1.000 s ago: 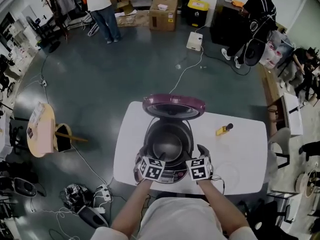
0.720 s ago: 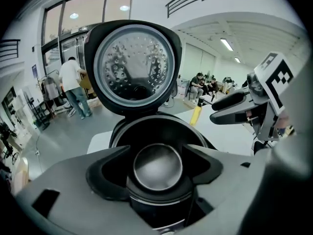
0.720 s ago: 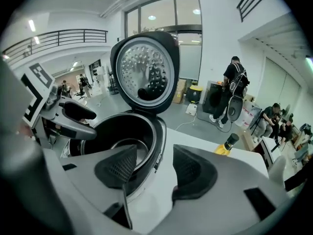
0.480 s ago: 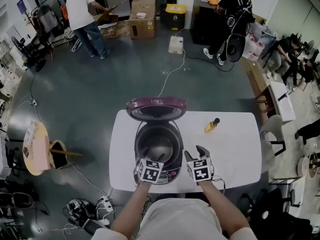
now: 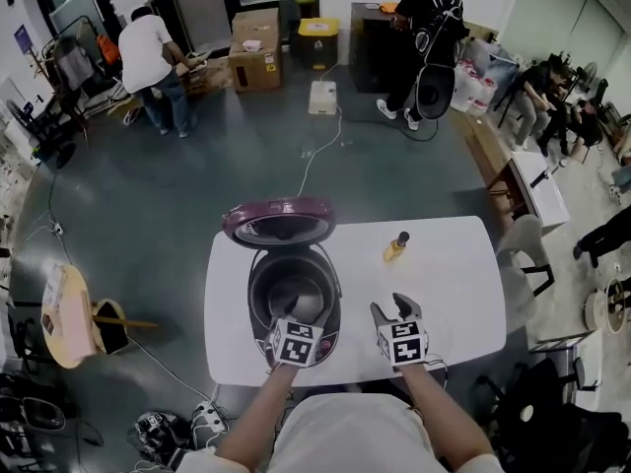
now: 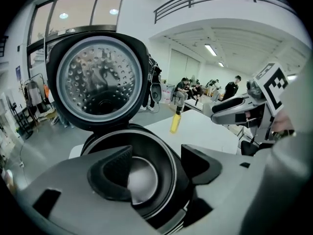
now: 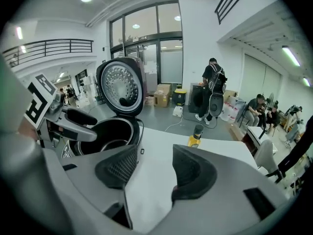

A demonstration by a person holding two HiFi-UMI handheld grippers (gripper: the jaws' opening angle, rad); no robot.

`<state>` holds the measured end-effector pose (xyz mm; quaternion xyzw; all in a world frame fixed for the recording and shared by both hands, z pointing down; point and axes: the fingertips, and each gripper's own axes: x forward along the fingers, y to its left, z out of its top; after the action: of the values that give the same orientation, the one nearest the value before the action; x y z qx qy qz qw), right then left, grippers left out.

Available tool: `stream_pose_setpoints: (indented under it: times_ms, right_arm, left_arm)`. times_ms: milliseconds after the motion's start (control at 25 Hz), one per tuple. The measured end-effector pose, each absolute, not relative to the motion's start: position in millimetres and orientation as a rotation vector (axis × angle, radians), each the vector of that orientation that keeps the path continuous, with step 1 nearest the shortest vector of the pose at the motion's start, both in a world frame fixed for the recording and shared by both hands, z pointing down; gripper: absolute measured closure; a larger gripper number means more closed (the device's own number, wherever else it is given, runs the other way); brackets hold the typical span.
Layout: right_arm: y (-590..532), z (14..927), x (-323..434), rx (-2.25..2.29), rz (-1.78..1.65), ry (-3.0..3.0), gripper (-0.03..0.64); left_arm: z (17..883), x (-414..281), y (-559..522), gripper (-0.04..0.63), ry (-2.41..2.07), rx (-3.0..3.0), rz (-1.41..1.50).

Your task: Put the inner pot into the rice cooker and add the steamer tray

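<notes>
The purple rice cooker (image 5: 331, 315) stands on the white table with its lid (image 5: 279, 223) raised at the back. The metal inner pot (image 5: 293, 289) sits inside it, and its shiny bottom (image 6: 142, 177) shows in the left gripper view. My left gripper (image 5: 296, 321) hovers over the cooker's front rim. Its jaws (image 6: 154, 155) have just been closing a little and stand open with nothing between them. My right gripper (image 5: 391, 310) is over bare table to the right of the cooker. It (image 7: 154, 155) too has narrowed slightly and stays open and empty. No steamer tray shows.
A small yellow bottle (image 5: 395, 247) with a dark cap stands on the table (image 5: 454, 284) behind my right gripper. A chair (image 5: 523, 249) sits at the table's right end and a round stool (image 5: 67, 302) at the left. Several people, boxes and cables are on the floor beyond.
Both grippers have drawn back from the sides of the pot's rim toward me. The right one has shifted right, off the cooker and over the table. The pot stays in the cooker.
</notes>
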<state>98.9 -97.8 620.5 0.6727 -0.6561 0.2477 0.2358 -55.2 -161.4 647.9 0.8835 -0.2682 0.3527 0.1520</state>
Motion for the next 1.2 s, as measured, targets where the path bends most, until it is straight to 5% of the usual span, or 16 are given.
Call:
stream_pose_setpoints:
  times_ms: [1200]
  right_arm:
    - [77, 638, 281, 2.015, 0.839, -1.706, 0.379]
  left_arm:
    - [648, 143, -25, 0.272, -0.478, 2.576, 0.942]
